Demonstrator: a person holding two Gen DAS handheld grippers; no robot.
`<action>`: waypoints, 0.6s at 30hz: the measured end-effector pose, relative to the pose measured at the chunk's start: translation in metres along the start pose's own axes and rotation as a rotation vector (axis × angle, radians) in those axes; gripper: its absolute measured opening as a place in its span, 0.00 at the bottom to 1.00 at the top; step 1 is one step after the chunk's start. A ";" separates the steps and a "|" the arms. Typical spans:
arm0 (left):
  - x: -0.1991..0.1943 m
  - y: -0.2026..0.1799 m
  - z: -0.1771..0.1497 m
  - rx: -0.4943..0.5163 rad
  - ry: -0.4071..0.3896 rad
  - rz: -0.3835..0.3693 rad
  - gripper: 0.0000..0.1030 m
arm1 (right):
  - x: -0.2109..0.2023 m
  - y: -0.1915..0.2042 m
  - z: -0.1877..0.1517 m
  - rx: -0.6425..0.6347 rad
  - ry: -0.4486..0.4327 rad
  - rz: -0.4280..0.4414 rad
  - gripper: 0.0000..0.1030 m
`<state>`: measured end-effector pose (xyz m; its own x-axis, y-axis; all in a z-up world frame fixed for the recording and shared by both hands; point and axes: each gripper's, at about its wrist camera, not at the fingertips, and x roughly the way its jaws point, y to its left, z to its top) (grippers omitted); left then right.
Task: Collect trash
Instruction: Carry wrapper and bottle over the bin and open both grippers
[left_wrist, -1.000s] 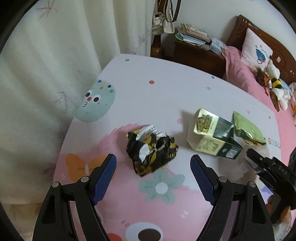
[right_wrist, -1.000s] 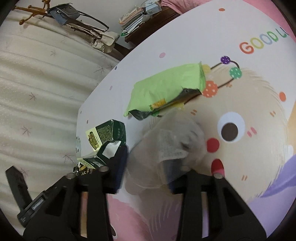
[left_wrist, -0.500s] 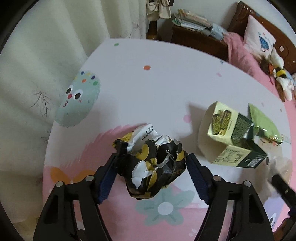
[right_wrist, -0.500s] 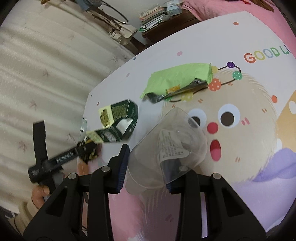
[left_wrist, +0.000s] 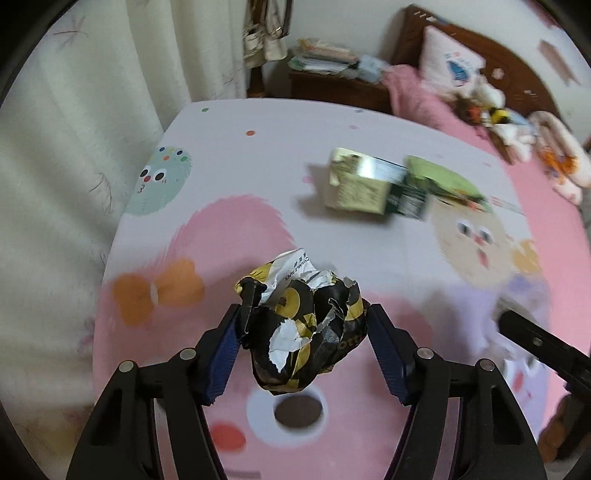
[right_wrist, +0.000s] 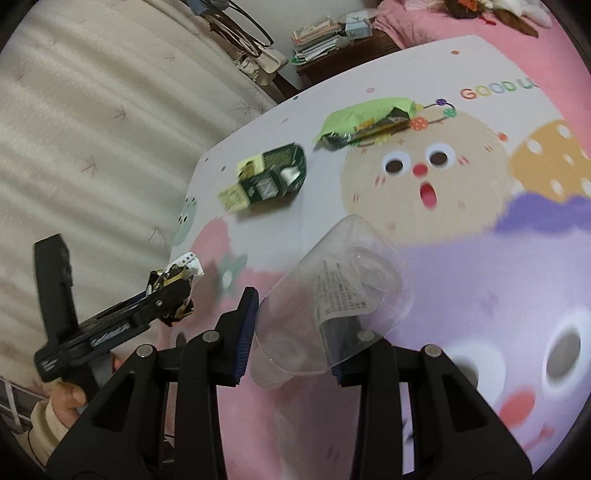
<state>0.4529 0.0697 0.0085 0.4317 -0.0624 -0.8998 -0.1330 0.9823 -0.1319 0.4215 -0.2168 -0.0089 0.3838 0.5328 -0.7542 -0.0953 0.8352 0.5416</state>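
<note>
Black-and-yellow crumpled wrapper clamped in left claw, lifted off the cartoon-print counter | right view: right claw grips clear plastic cup; green-and-cream carton and lime-green snack bag lie uncollected | two picked, two left; no bin seen.

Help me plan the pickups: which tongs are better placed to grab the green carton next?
Neither yet: the left tongs grip the crumpled wrapper and the right tongs grip the clear cup. Once emptied, probably the left; the green carton lies ahead of it.
</note>
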 end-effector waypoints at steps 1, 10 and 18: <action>-0.014 -0.002 -0.013 0.013 -0.009 -0.019 0.65 | -0.006 0.005 -0.010 -0.002 -0.009 -0.010 0.30; -0.123 0.013 -0.122 0.160 -0.074 -0.149 0.65 | -0.072 0.069 -0.132 0.015 -0.102 -0.077 0.30; -0.163 0.046 -0.206 0.220 -0.040 -0.224 0.65 | -0.085 0.115 -0.239 0.031 -0.090 -0.127 0.30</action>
<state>0.1928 0.0886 0.0641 0.4638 -0.2784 -0.8411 0.1637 0.9599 -0.2275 0.1579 -0.1340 0.0286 0.4721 0.4075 -0.7817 -0.0131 0.8899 0.4560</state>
